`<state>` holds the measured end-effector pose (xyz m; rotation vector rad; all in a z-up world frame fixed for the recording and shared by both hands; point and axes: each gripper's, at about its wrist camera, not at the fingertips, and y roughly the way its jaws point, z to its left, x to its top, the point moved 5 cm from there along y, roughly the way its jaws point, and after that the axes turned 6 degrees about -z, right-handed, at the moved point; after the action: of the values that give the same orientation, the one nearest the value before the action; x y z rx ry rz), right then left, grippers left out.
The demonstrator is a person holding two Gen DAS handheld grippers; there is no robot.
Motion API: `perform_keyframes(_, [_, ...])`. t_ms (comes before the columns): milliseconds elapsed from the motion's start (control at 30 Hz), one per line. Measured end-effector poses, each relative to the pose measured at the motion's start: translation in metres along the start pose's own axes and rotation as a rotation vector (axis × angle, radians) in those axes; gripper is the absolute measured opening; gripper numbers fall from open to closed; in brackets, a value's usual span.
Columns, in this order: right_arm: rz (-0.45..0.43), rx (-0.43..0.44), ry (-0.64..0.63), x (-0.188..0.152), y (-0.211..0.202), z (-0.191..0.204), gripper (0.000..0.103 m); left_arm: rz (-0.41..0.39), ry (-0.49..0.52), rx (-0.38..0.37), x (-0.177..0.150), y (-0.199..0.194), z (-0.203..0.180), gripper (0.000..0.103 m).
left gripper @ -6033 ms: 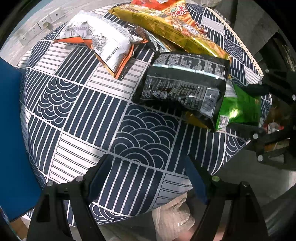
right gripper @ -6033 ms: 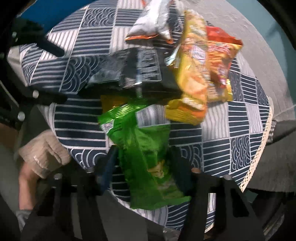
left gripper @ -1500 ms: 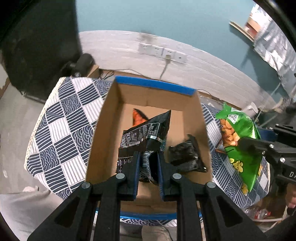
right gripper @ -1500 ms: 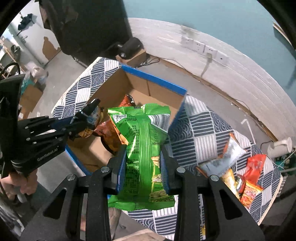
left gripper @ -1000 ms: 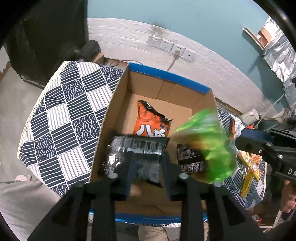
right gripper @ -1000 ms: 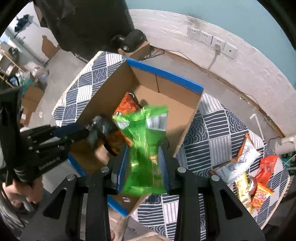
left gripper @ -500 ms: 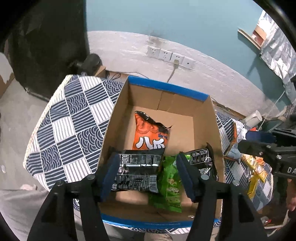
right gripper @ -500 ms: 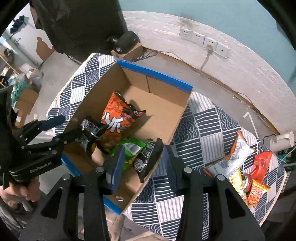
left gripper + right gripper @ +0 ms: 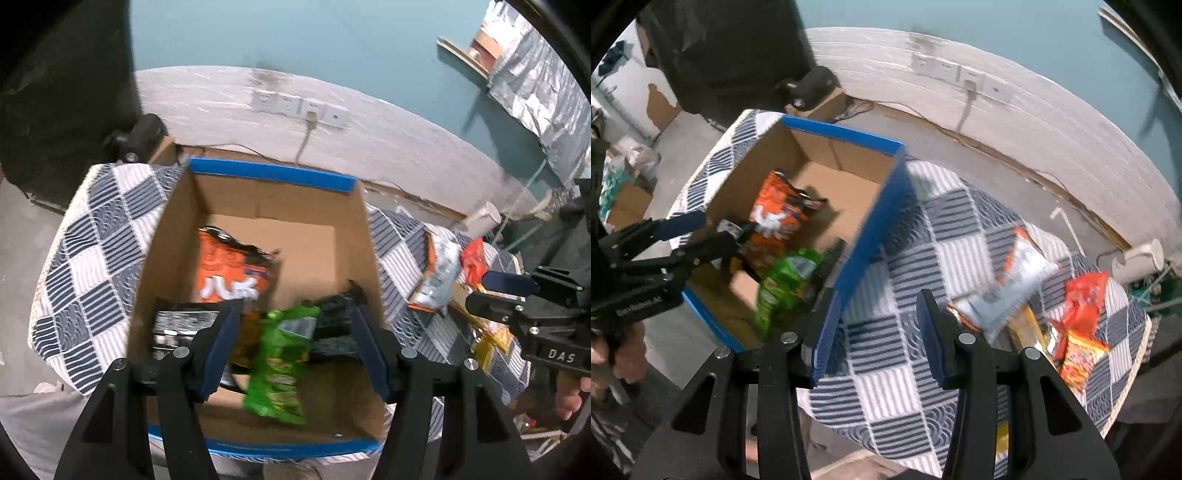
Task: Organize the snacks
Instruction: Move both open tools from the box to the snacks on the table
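Patterned tablecloth (image 9: 916, 236), navy and white checks. Cardboard box (image 9: 173, 236) with blue-taped rim, far half of its floor bare. Inside, near end: orange bag (image 9: 229, 269), black bag (image 9: 184, 325), green bag (image 9: 280, 354), dark packet (image 9: 336, 317). More snack bags (image 9: 1015, 280) heaped by the table's far edge. Left gripper (image 9: 295, 350) spread wide, empty, above the box. Right gripper (image 9: 875, 332) parted, empty, over open cloth beside the box wall.

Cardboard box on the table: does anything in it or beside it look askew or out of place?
Nothing is damaged or spilled. In the box the green bag lies slantwise over the dark packets. A few bags remain in a loose heap on the tablecloth.
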<state>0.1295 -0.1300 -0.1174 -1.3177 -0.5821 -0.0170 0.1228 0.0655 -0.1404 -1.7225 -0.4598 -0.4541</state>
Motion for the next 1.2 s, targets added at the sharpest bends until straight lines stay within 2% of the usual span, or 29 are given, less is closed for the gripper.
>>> perform_keyframes(133, [0.001, -0.019, 0.051, -0.019, -0.007, -0.031, 0.044, 0.023, 0.041, -0.005, -0.004, 0.007, -0.030, 0.065])
perform_keyframes(267, [-0.006, -0.042, 0.103, -0.036, -0.017, -0.062, 0.050, 0.062, 0.071, -0.022, -0.010, 0.017, -0.059, 0.065])
perform_keyframes(667, [-0.011, -0.153, 0.231, -0.085, -0.038, -0.157, 0.050, 0.138, 0.141, -0.014, -0.024, 0.048, -0.121, 0.065])
perform_keyframes(767, [-0.003, -0.176, 0.262, -0.096, -0.039, -0.179, 0.050, 0.163, 0.148, -0.013, -0.027, 0.057, -0.132, 0.070])
perform_keyframes(967, [0.023, -0.197, 0.282, -0.113, -0.035, -0.208, 0.050, 0.190, 0.183, -0.002, -0.030, 0.075, -0.152, 0.071])
perform_keyframes(1200, [0.052, -0.166, 0.256, -0.124, -0.018, -0.219, 0.050, 0.255, 0.227, 0.009, -0.046, 0.103, -0.169, 0.071])
